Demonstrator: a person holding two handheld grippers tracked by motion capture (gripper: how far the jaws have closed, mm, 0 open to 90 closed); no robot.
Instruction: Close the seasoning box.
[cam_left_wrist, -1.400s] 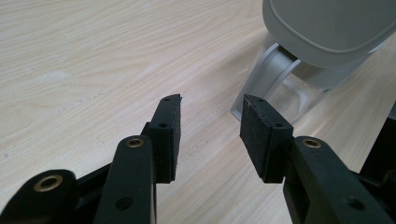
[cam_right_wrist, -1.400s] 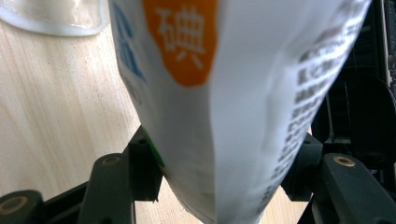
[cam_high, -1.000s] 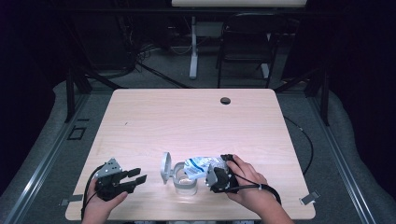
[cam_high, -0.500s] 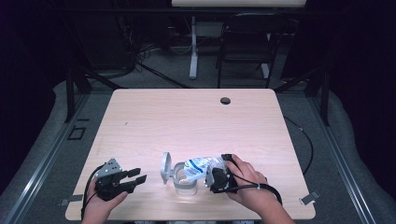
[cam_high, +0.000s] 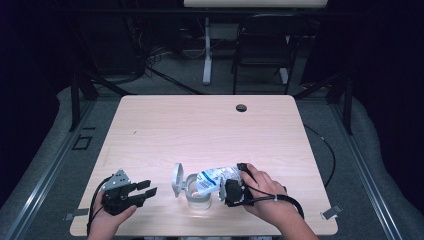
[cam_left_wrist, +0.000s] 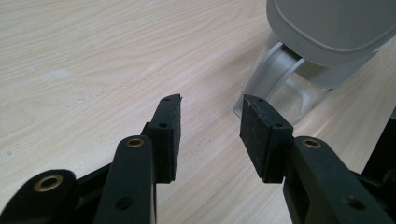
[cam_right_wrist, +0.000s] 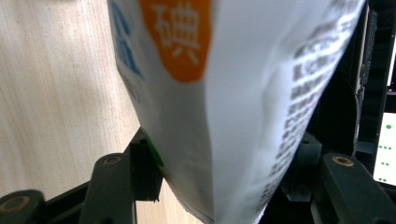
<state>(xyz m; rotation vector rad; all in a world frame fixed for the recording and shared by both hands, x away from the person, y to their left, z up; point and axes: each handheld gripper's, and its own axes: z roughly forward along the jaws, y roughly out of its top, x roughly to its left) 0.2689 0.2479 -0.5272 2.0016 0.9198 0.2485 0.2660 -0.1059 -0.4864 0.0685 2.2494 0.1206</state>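
A white plastic bag (cam_high: 215, 179) with blue and orange print lies tipped over a clear container (cam_high: 196, 194) near the table's front edge. The container's grey hinged lid (cam_high: 177, 180) stands open at its left. My right gripper (cam_high: 226, 190) is shut on the bag (cam_right_wrist: 233, 93), whose white side rises between both jaws in the right gripper view. My left gripper (cam_high: 146, 192) rests open on the table left of the container, nothing between its pads (cam_left_wrist: 170, 135). Just past those jaws stand the clear container (cam_left_wrist: 289, 91) and its grey lid (cam_left_wrist: 331, 23).
The light wooden table (cam_high: 210, 125) has a round cable hole (cam_high: 241, 107) near its far edge. A dark chair (cam_high: 260, 45) and a white table leg (cam_high: 206, 50) stand beyond the table. Black cables trail from both grippers off the front edge.
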